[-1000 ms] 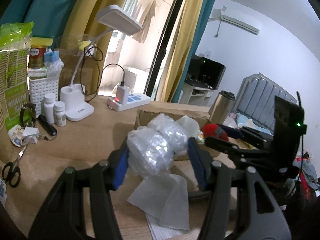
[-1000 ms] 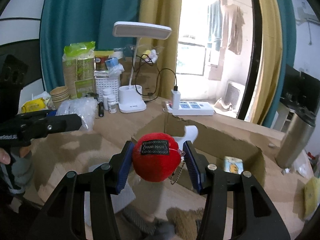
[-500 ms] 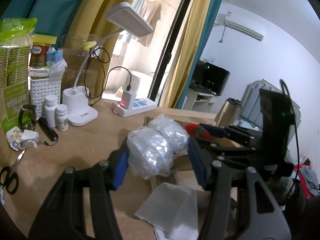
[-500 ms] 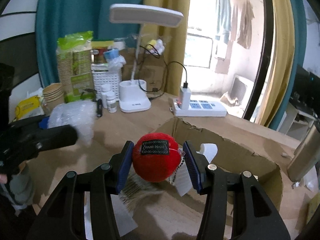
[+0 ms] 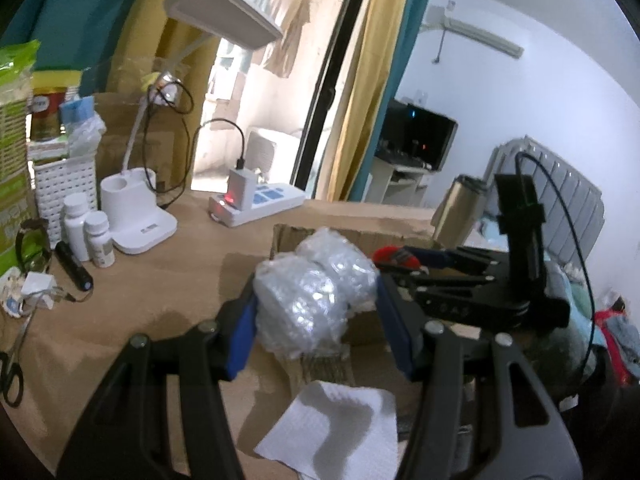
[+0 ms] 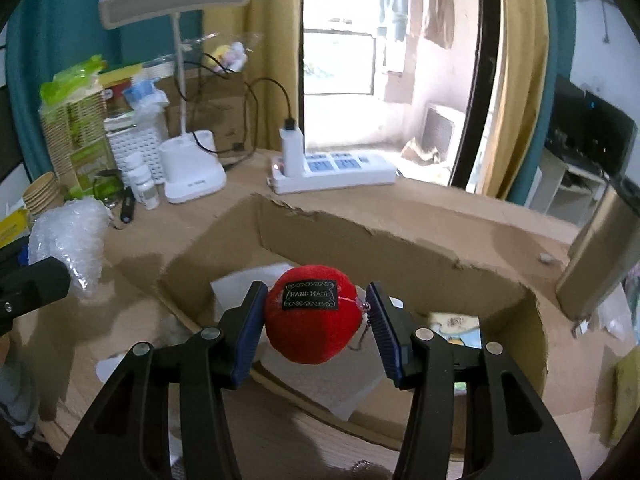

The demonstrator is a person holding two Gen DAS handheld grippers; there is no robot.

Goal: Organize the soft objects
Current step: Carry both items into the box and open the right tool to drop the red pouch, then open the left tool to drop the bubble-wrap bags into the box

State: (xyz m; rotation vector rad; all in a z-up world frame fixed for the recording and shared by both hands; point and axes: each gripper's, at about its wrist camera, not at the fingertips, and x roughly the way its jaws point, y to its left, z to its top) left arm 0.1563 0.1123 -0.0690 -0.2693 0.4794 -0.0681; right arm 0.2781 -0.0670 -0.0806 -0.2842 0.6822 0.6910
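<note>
Along the left edge of the tabletop (image 6: 420, 216) stand a green snack bag (image 6: 74, 120), a white basket (image 6: 134, 148) and small white bottles (image 6: 142, 178), with a black pen-like stick (image 6: 127, 208) lying in front of them. Just right of these, at the back, a white desk lamp (image 6: 188, 80) rises from its base, and further right lies a white power strip (image 6: 340, 172) with a charger plugged into it. The left tongs (image 5: 316, 308) are clamped on a wad of bubble wrap (image 5: 316, 292) — blue pads press into it on both sides — and hold it clear above the tabletop, just short of the left wall of the cardboard box (image 6: 360, 240). Below them a white paper towel (image 5: 332, 428) lies flat near the front edge. The torn-rimmed box sits in the middle of the tabletop, open at the top; something white and a small printed packet (image 6: 456, 328) lie on its floor. The right tongs (image 6: 316, 316) grip a red plush ball (image 6: 312, 316) with a black "HAND MADE" label — held narrow, pads touching both sides — over the near side of the box opening, a small bead chain hanging from the ball's right side. Near the right edge, beyond the box, stands a steel tumbler (image 6: 600, 248), blurred.
</note>
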